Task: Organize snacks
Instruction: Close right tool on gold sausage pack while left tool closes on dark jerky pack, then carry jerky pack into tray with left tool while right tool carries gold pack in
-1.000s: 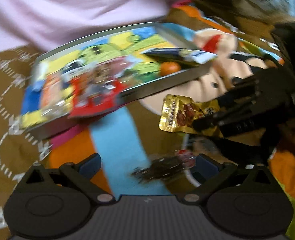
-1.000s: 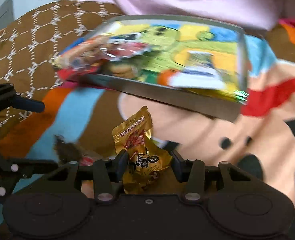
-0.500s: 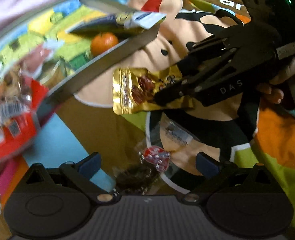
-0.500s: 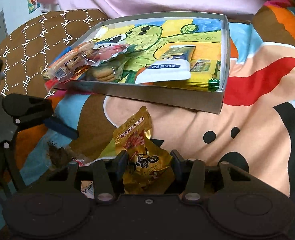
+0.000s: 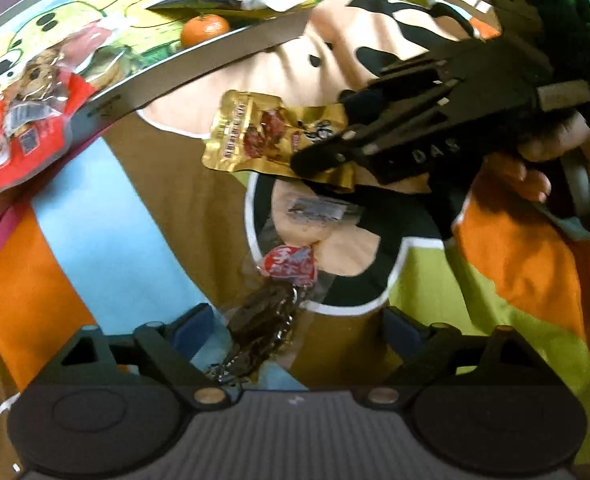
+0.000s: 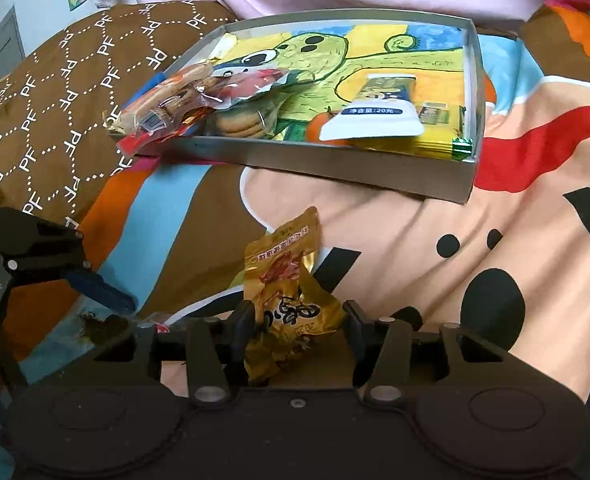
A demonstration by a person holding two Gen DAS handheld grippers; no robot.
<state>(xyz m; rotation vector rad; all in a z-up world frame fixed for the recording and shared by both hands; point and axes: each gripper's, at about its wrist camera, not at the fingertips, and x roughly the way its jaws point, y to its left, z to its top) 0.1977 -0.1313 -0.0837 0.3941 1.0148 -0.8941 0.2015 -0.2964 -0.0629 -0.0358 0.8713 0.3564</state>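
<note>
Gold packet [image 6: 291,300]: it sits between the fingers of the right gripper [image 6: 297,330], above the bright blanket [image 6: 515,220], in front of the box.
Right gripper: its fingers are spreading a little, and the gold packet is still between them. Whether they still press on it, I cannot tell for sure.
Left gripper [image 5: 297,326]: its fingers are wide apart and starting to come together. The dark snack [image 5: 261,330] in its clear wrapper lies between them on the blanket. They do not touch it yet.
What changed: before, the left gripper looked at the box. Now it has tipped down over the dark snack, and its fingers are a bit less wide.
What it means: the left gripper looks ready to pick up the dark snack. The gold packet may go into the box soon.
Box [image 6: 335,168]: it lies on the blanket, near the person in pink. It holds a red cookie bag [image 6: 167,112], a white packet [image 6: 375,116], a small orange [image 5: 205,29] and yellow packs.
Same as before: the gold packet and the box have not moved.
</note>
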